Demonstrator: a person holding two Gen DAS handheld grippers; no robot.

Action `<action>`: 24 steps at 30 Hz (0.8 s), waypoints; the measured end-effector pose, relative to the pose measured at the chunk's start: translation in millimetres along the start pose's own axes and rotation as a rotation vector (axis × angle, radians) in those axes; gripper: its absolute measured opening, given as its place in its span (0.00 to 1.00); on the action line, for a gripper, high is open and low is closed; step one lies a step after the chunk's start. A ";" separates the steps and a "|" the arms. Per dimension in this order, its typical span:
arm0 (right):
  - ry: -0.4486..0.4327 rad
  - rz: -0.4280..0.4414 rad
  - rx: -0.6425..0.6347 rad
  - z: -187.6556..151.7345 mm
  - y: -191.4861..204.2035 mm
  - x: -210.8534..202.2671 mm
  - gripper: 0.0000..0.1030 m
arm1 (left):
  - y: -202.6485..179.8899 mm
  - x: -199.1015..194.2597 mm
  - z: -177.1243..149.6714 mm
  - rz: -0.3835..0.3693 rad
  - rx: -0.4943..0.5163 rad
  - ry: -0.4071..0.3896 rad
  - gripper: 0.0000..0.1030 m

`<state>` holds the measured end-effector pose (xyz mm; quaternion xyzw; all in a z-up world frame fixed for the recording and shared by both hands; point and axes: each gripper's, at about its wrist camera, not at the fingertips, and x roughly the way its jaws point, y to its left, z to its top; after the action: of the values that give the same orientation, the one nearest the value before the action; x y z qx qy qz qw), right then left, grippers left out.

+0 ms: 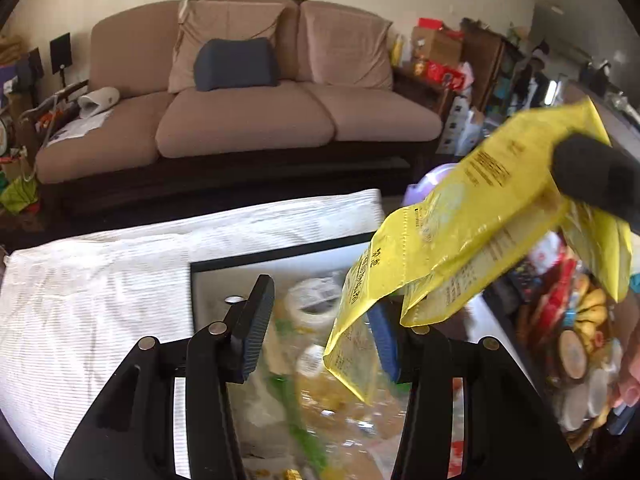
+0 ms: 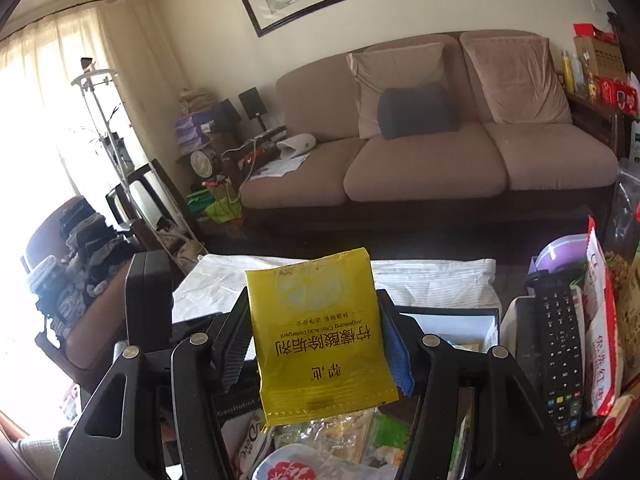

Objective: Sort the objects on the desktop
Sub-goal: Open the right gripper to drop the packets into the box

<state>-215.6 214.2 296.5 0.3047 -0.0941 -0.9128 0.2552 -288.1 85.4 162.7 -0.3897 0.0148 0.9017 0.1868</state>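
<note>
A yellow sachet (image 2: 316, 332) with black Chinese print stands upright between the fingers of my right gripper (image 2: 316, 320), which is shut on it. In the left wrist view the same yellow sachet (image 1: 460, 232) shows as overlapping yellow layers, pinched under a black padded finger (image 1: 592, 184) of the right gripper at the upper right. Its lower corner hangs just in front of the blue-padded right finger of my left gripper (image 1: 320, 312). The left jaws stand apart and the pads press on nothing. Below them lie blurred packets in a box.
A white striped cloth (image 1: 100, 300) covers the table's far side. A black-rimmed box (image 1: 280, 255) holds a tape roll (image 1: 316, 300) and wrappers. A black remote (image 2: 560, 352), red snack bags (image 2: 600, 340) and a purple lid (image 2: 560, 254) crowd the right. A brown sofa (image 2: 440, 160) stands behind.
</note>
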 end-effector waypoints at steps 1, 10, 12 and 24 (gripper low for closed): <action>0.016 -0.003 -0.006 -5.0 -0.4 6.4 0.58 | 3.8 4.8 0.1 0.015 0.003 0.014 0.42; 0.367 -0.159 -0.177 -56.5 -10.8 85.1 0.59 | 25.9 31.9 -24.7 0.164 0.044 0.092 0.48; 0.432 -0.238 -0.267 -67.5 -13.4 99.1 0.60 | 24.0 36.8 -28.6 0.189 0.067 0.105 0.50; 0.482 -0.266 -0.153 -64.1 -47.6 69.5 0.81 | 25.2 26.9 -32.4 0.141 0.043 0.094 0.61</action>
<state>-243.9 217.4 194.6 0.5023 0.0790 -0.8440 0.1705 -291.2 65.2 118.1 -0.4256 0.0703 0.8927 0.1304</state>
